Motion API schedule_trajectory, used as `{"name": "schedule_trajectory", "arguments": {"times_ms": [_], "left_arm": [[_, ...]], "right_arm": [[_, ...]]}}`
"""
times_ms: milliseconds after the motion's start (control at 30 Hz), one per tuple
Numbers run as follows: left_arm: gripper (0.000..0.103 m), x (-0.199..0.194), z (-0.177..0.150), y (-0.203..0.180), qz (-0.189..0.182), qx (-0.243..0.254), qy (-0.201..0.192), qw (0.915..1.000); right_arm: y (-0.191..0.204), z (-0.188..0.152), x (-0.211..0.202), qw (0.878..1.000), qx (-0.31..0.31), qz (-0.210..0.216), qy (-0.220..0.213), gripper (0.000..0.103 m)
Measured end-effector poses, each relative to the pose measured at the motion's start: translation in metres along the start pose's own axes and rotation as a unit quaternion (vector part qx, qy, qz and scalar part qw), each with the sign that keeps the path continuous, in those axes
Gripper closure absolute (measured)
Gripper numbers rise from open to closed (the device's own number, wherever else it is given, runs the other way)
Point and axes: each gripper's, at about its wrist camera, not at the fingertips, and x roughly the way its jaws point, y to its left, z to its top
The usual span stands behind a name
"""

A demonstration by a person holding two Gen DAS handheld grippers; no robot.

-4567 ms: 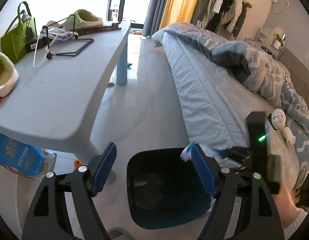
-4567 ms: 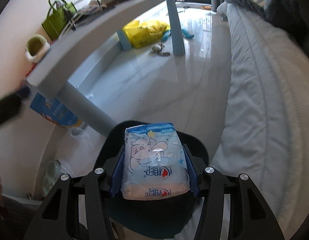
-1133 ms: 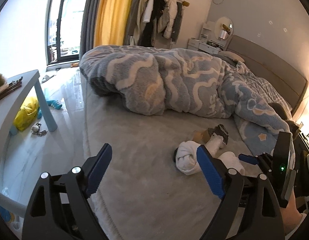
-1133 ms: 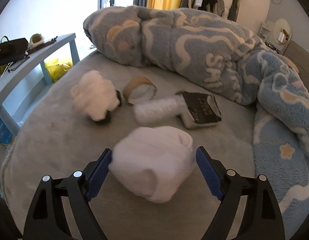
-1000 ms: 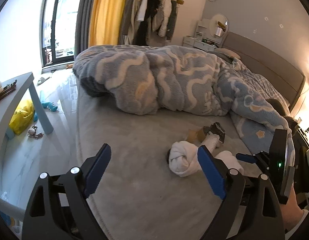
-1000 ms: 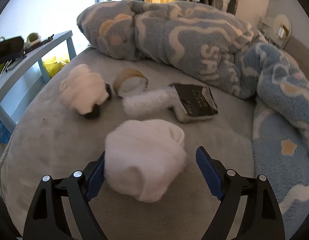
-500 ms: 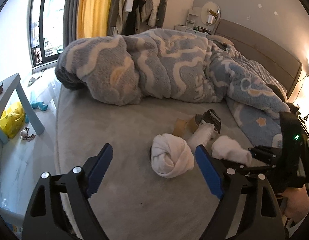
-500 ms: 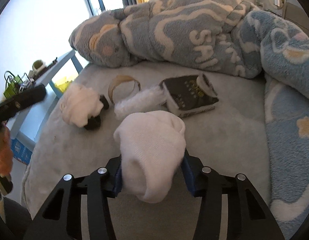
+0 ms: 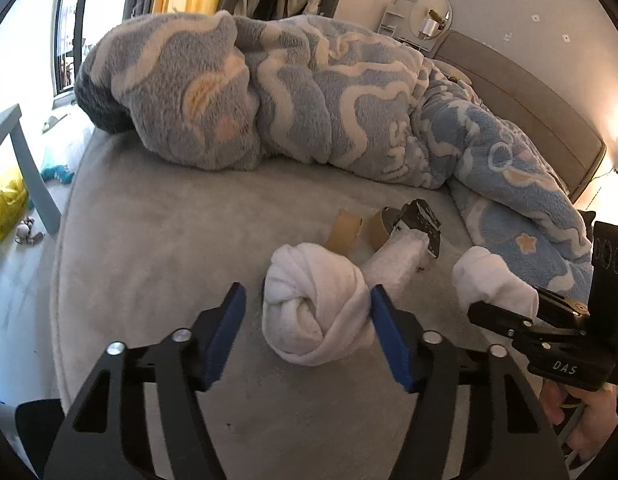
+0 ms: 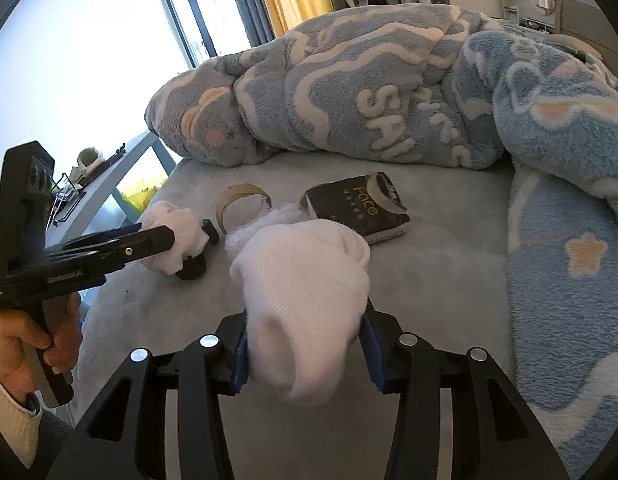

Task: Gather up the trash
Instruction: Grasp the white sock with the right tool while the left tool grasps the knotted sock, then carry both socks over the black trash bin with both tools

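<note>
On the grey bed sheet [image 9: 149,260] lies a knotted white sock ball [image 9: 313,312]. My left gripper [image 9: 308,298] straddles it with jaws closing. The right pad touches the ball and a gap shows at the left pad. In the right wrist view the left gripper [image 10: 189,248] sits around the same ball [image 10: 169,220]. My right gripper [image 10: 305,320] is shut on a rolled white sock [image 10: 305,280], still squeezing and holding it just above the sheet. From the left wrist view the right gripper [image 9: 497,304] and that sock [image 9: 489,280] show at the right.
Behind the socks lie a brown tape ring [image 10: 243,204], a black packet [image 10: 357,204] and a fluffy white piece [image 9: 393,260]. A bunched blue-and-white blanket [image 9: 309,100] fills the far side and right of the bed. A grey table [image 9: 13,128] and yellow bag [image 9: 5,200] stand off the bed's left.
My left gripper has come down and forward over the knotted sock ball and its jaws have narrowed. My right gripper has closed on the rolled sock and raised it slightly.
</note>
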Motion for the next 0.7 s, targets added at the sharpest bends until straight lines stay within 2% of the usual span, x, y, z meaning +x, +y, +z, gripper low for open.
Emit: {"name": "schedule_trajectory", "arguments": {"times_ms": [67, 133, 233, 500, 700], "left_arm": [[0.044, 0.002, -0.001, -0.001, -0.002, 0.002, 0.003, 1.0], [0.055, 0.004, -0.002, -0.003, -0.004, 0.003, 0.004, 1.0], [0.06, 0.002, -0.002, -0.003, -0.004, 0.001, 0.0, 1.0], [0.061, -0.019, 0.004, 0.004, -0.031, -0.02, -0.022, 0.9991], [0.061, -0.035, 0.005, 0.01, -0.026, -0.022, -0.034, 0.9989]], "right_arm": [[-0.003, -0.001, -0.002, 1.0, 0.003, -0.001, 0.0, 0.057], [-0.004, -0.001, -0.004, 1.0, 0.004, -0.001, -0.002, 0.057], [-0.004, 0.001, -0.006, 1.0, 0.006, 0.0, -0.005, 0.057], [0.008, 0.006, -0.012, 1.0, 0.001, 0.003, -0.016, 0.057], [0.022, 0.011, -0.012, 1.0, -0.004, 0.007, -0.019, 0.057]]}}
